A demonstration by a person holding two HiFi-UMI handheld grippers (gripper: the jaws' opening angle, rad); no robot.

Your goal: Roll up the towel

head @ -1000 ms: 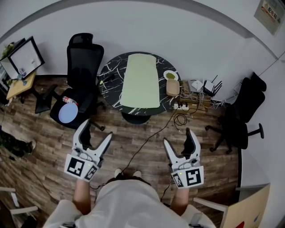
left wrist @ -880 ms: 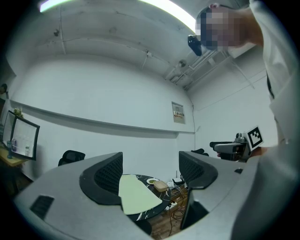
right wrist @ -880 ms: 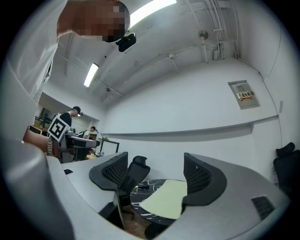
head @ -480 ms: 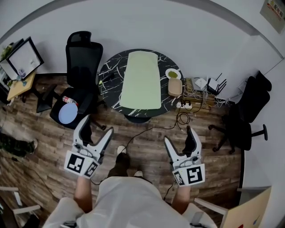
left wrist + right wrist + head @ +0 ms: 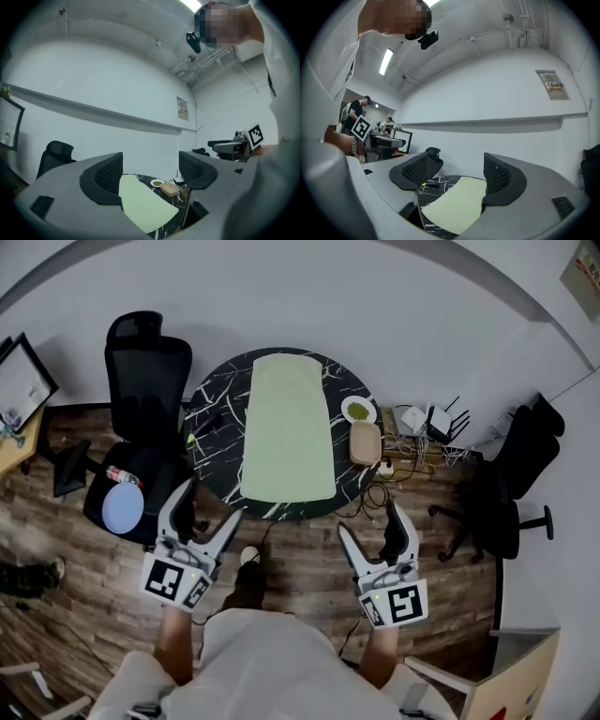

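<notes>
Towel (image 5: 286, 427) has drawn nearer; its long axis runs straight away.

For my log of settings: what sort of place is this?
Probably an office: a black swivel chair, a monitor at the left edge, and routers with cables beside the round table.

Pretty bright and even, lit from a ceiling strip light (image 5: 386, 61), just soft shadow under the table (image 5: 211, 427), heavy fisheye warping with black corners in both gripper views, plus some smear on the floor (image 5: 66, 531) at the head view's left edge.
</notes>
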